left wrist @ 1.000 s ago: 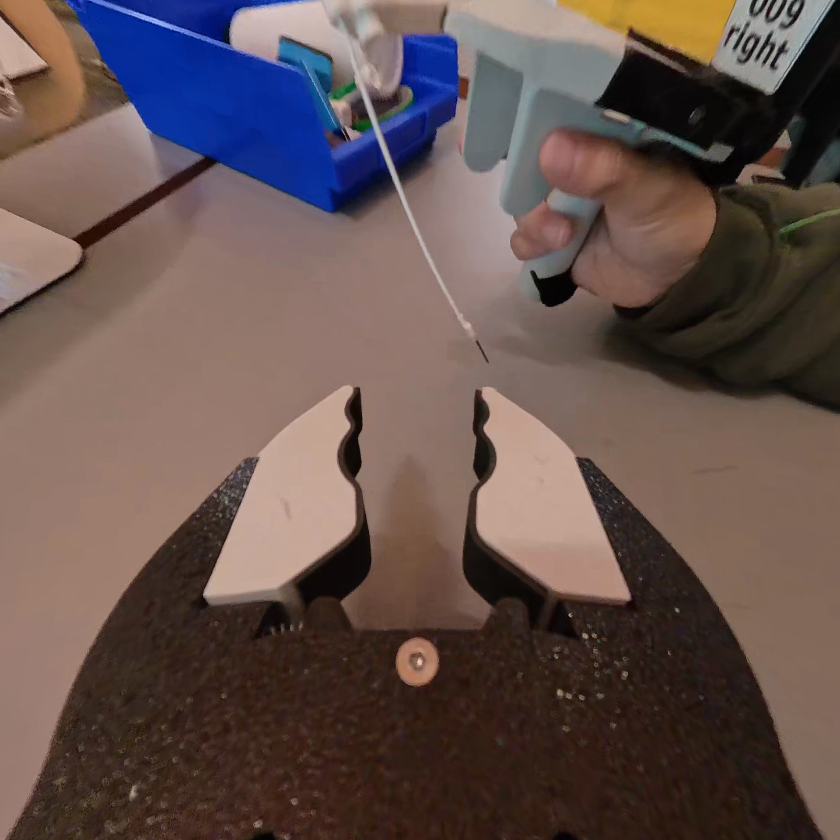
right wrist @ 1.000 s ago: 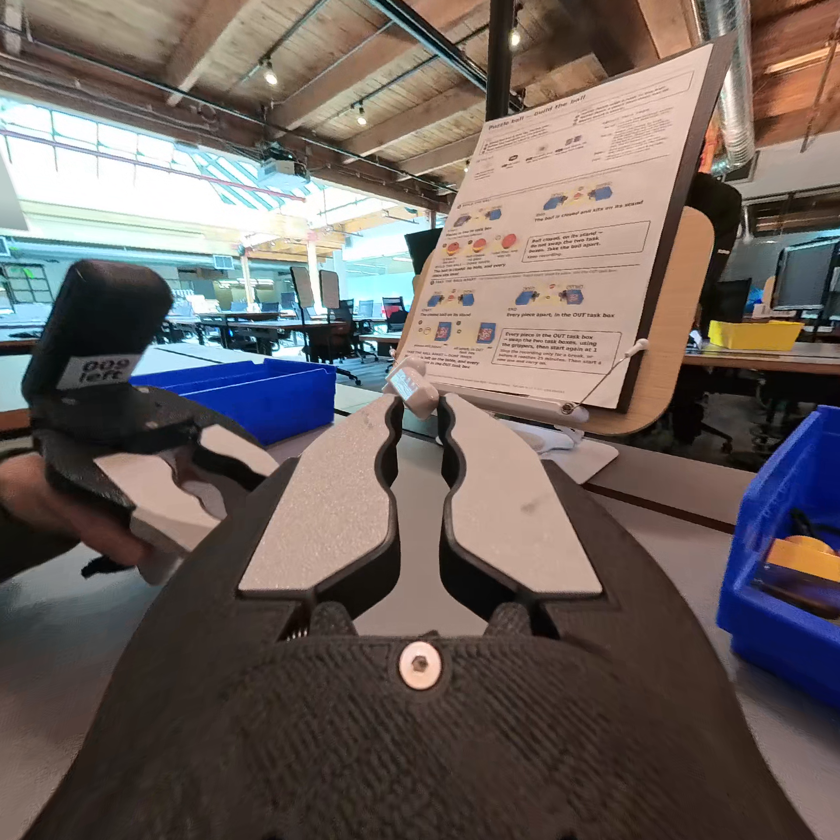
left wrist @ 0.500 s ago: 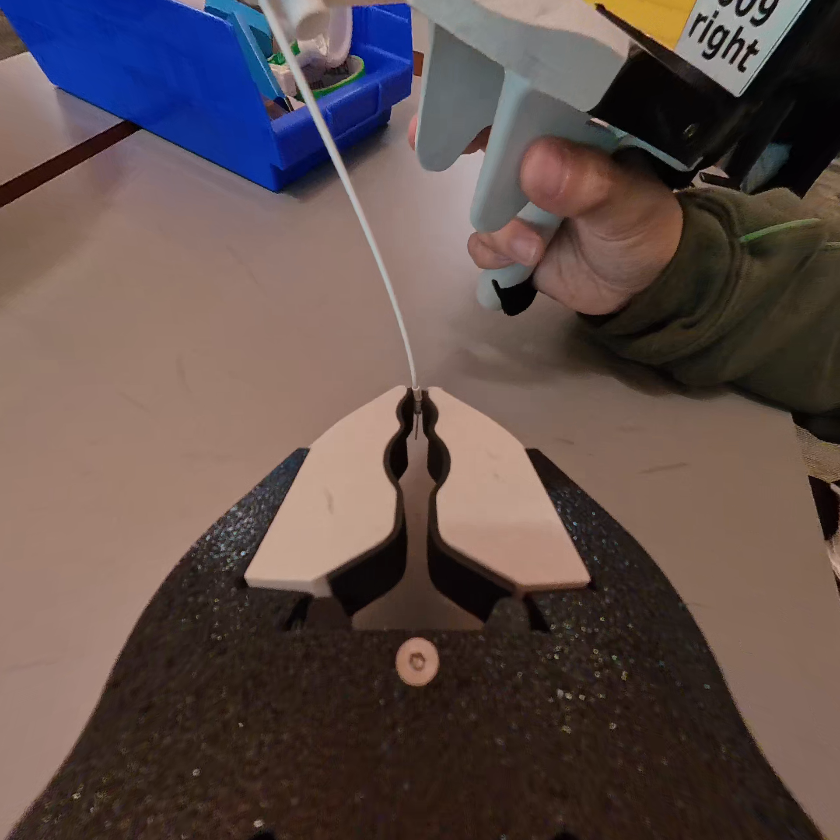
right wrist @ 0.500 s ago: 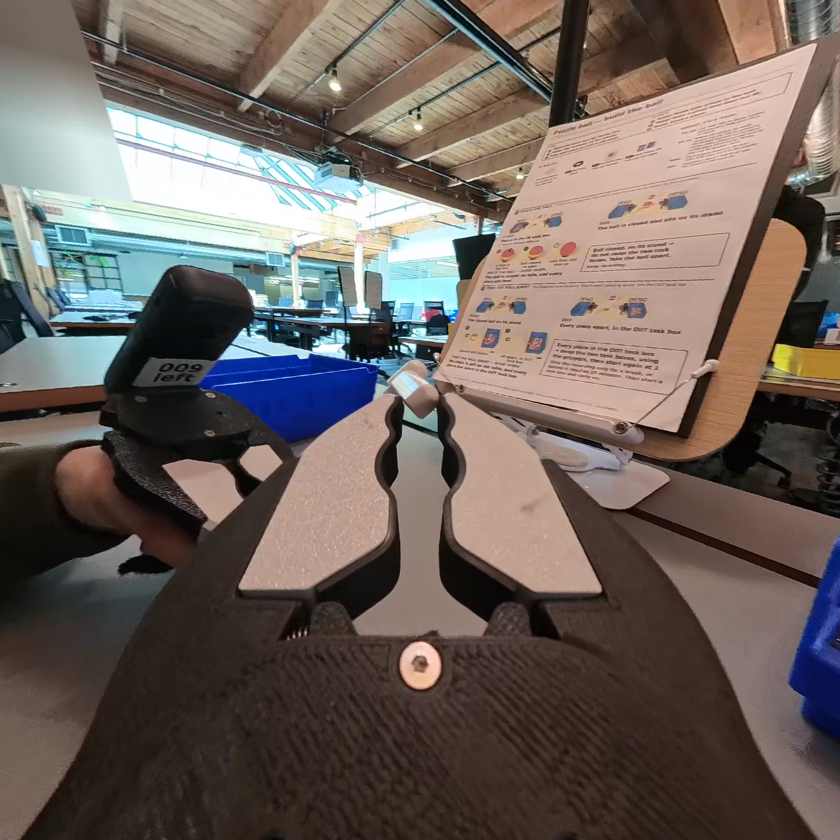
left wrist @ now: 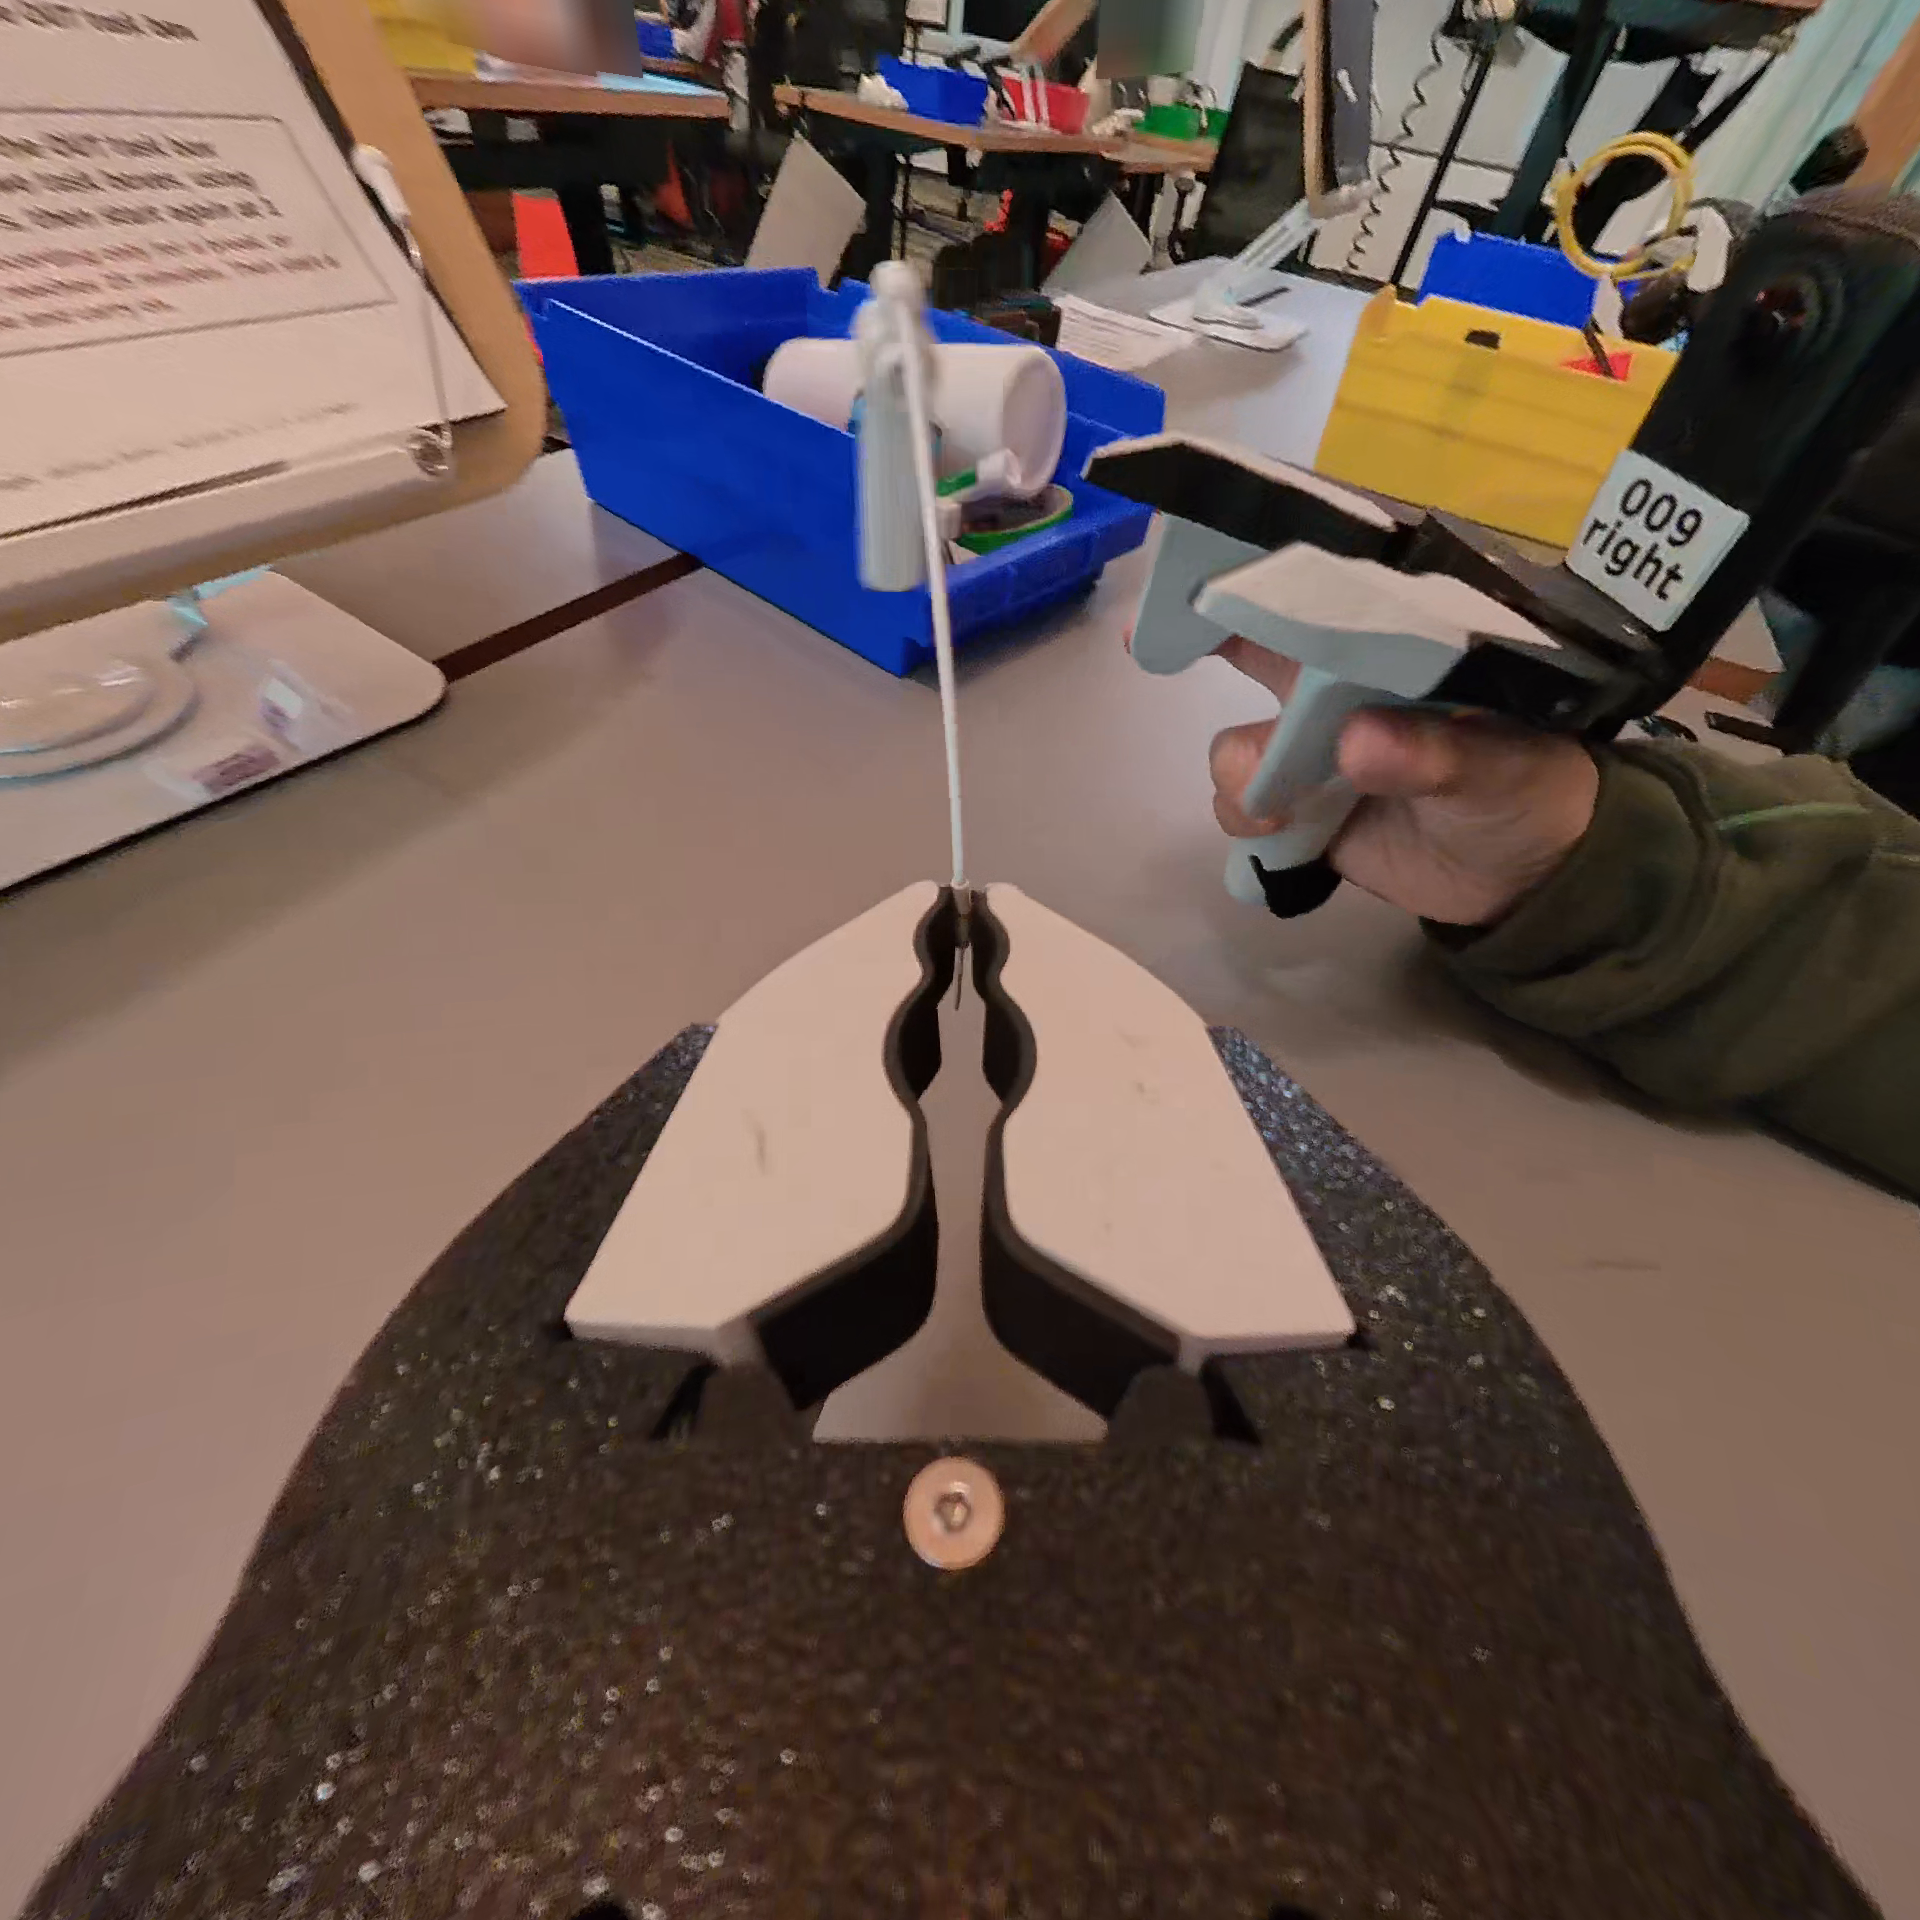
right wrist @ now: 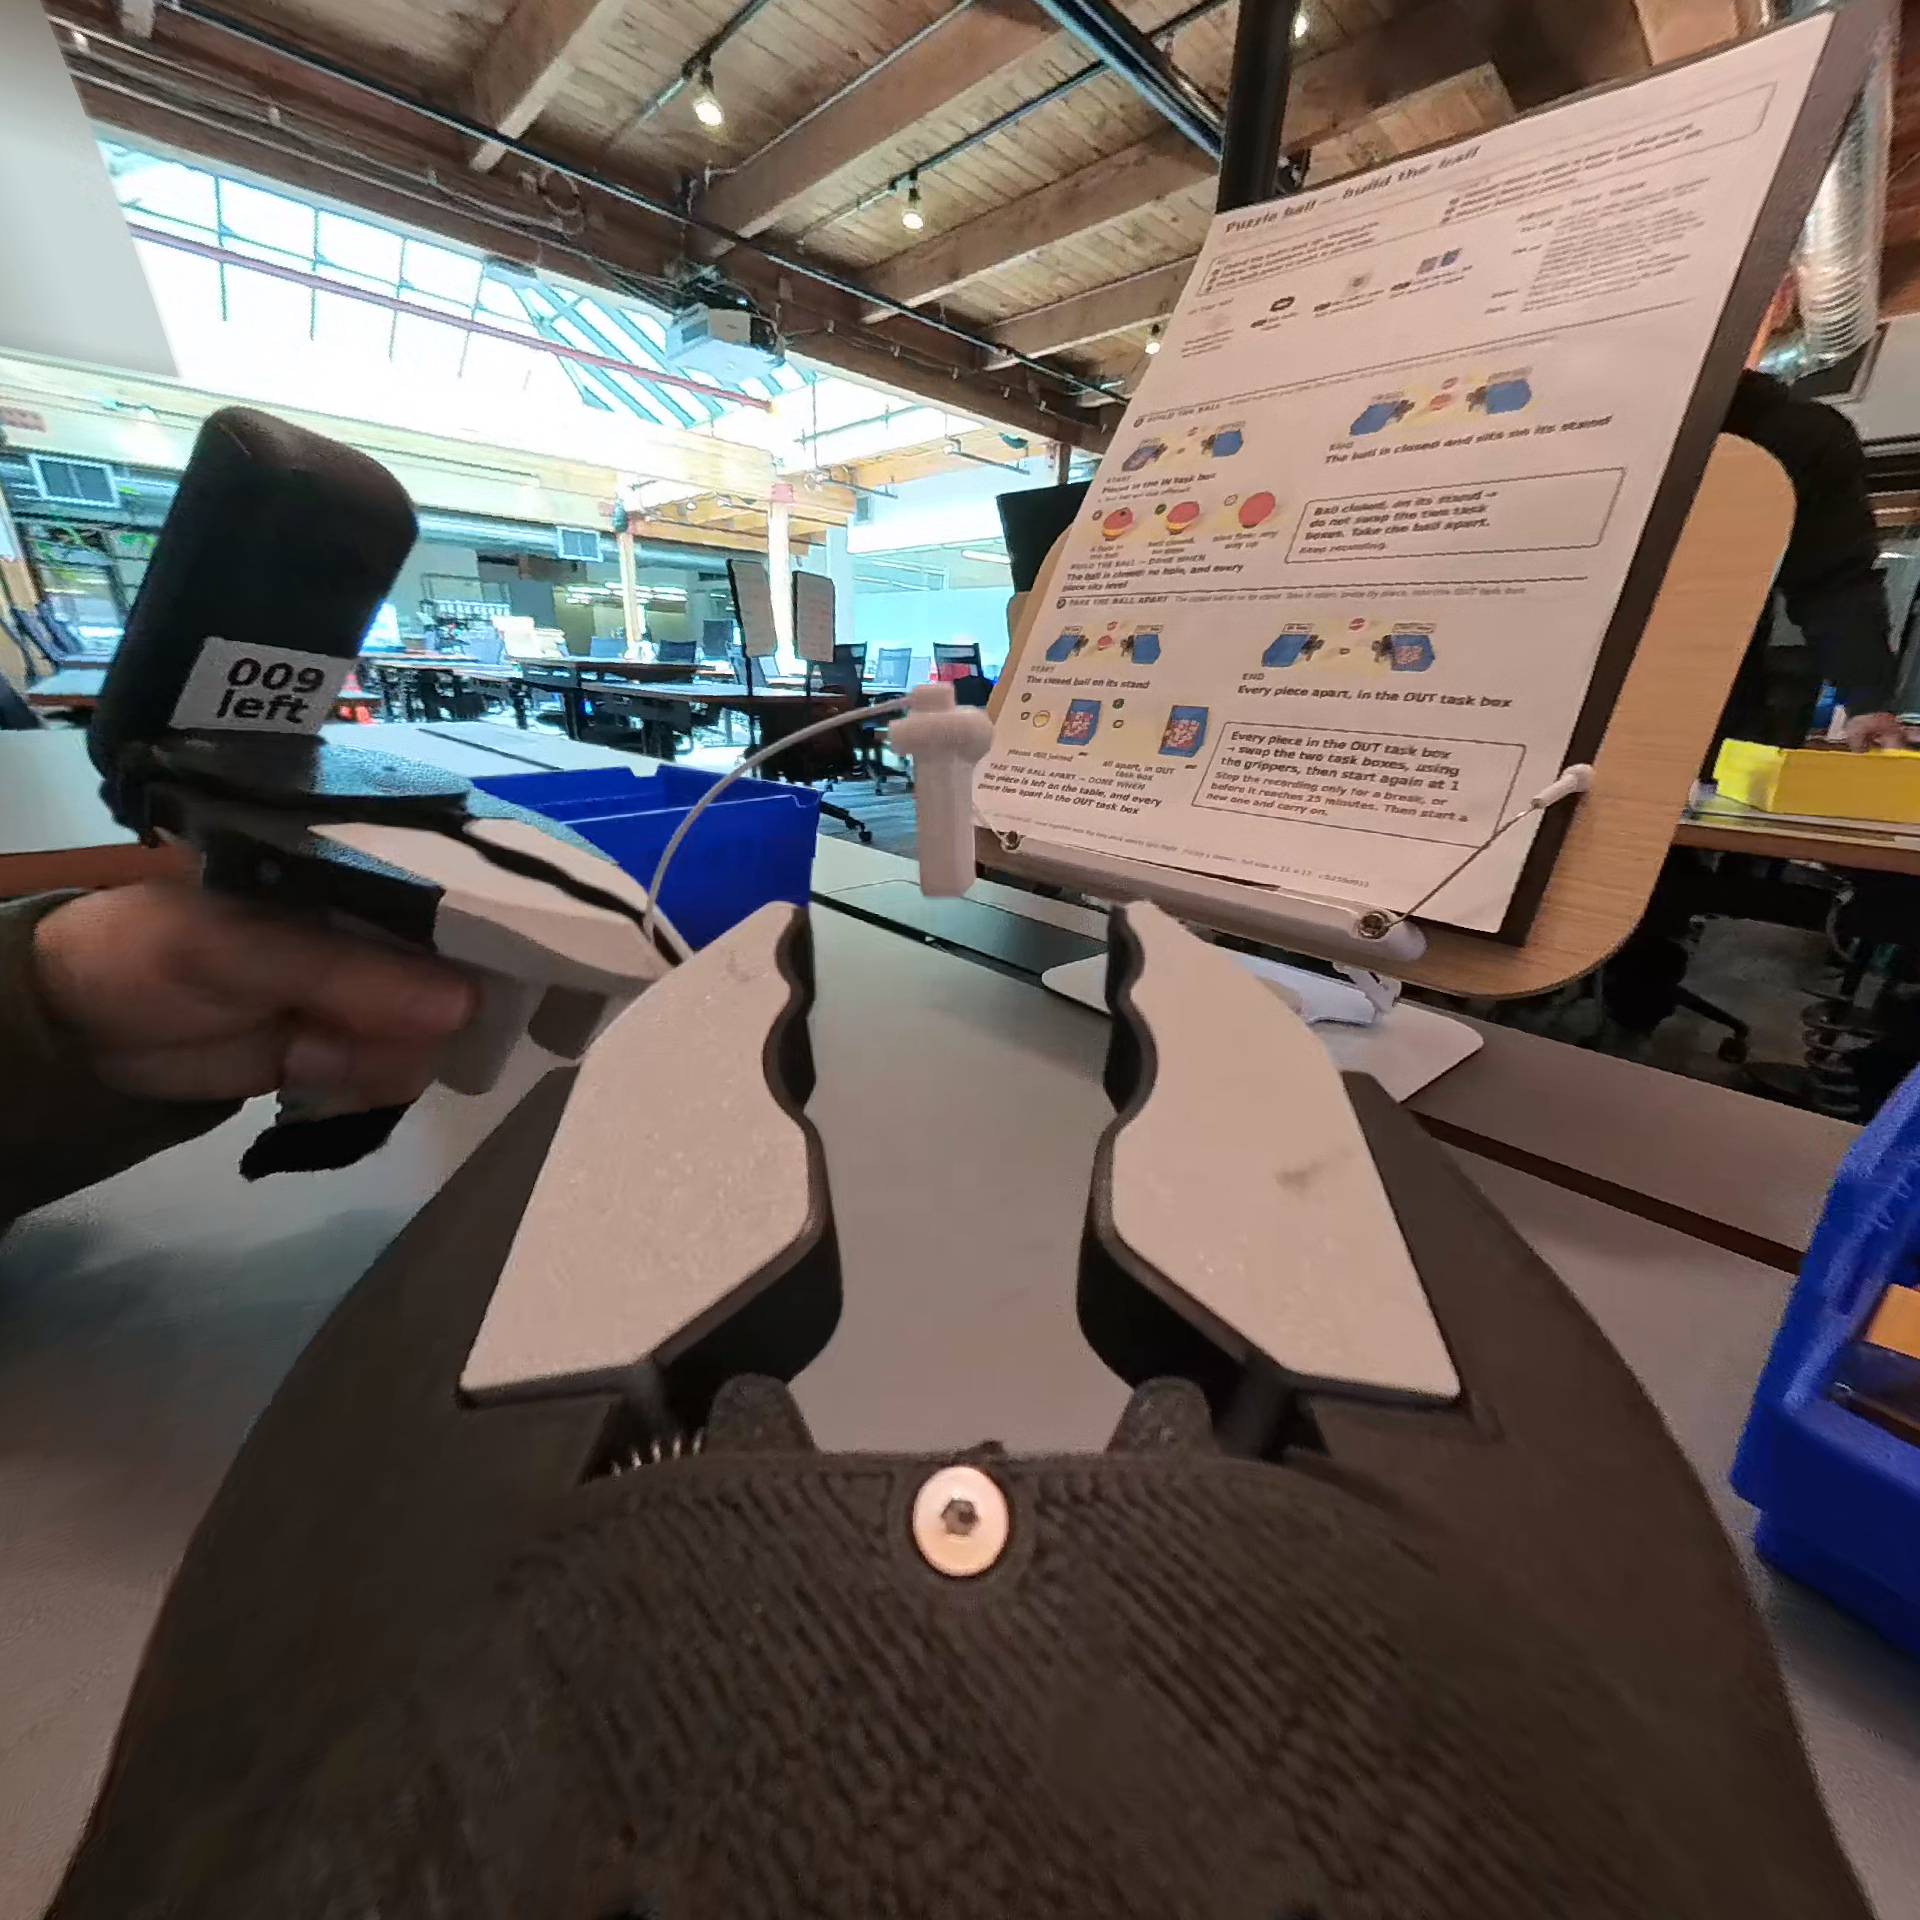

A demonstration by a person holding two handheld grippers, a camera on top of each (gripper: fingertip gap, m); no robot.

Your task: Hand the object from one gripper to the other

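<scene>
Cable tie [left wrist: 940,665] is arching up and away from my left gripper [left wrist: 961,914], whose jaws are clenching its tip, while my right gripper [right wrist: 956,935], jaws released, is sitting just beside its head.

Open-plan workshop: rows of desks [right wrist: 665,691], timber ceiling [right wrist: 935,114], parts bins [left wrist: 831,457].

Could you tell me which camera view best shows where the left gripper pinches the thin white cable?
The left wrist view: the left gripper is shut on the white cable at its metal tip. The right wrist view hides that pinch behind its own finger.
</scene>
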